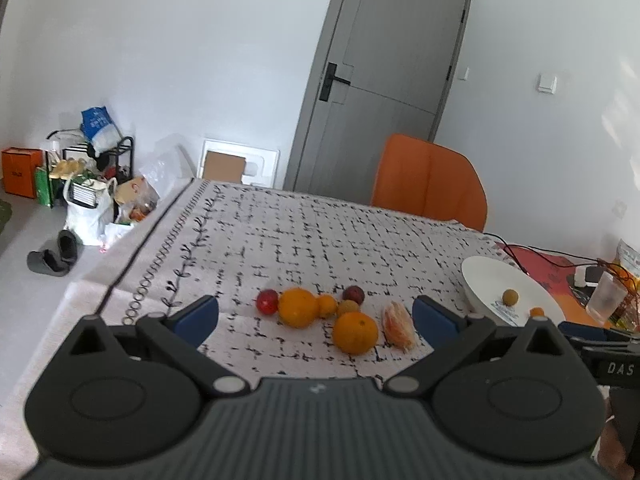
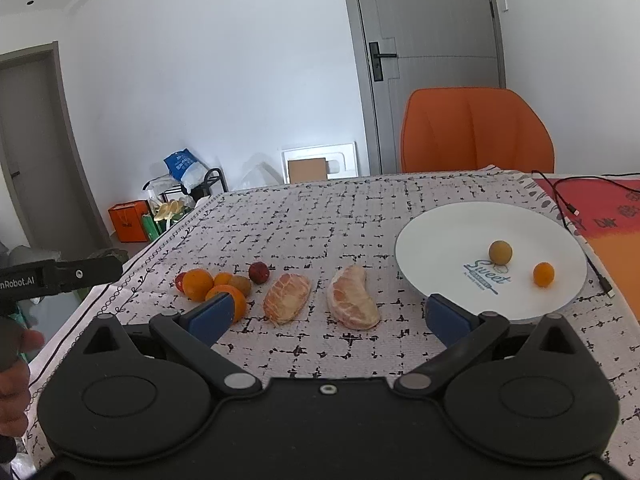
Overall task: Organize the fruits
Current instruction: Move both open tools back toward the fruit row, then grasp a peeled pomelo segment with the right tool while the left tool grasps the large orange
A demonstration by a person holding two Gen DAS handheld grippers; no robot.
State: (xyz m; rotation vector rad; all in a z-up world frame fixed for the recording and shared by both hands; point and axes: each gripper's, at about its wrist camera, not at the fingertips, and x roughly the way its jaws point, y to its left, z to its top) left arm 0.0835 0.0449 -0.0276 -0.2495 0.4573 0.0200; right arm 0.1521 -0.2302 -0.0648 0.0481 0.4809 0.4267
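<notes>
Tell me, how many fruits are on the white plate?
2. A brownish-yellow round fruit sits near the middle of the white plate, and a small orange fruit lies to its right, nearer the rim. Nothing seems hidden.

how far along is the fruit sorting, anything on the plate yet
Early stage. Done: the white plate holds two small fruits, a brownish round one and a tiny orange one. In hand: nothing; the left gripper and right gripper are both open and empty. Left: two peeled citrus segments and the cluster of oranges and small red fruits sit on the tablecloth.
</notes>
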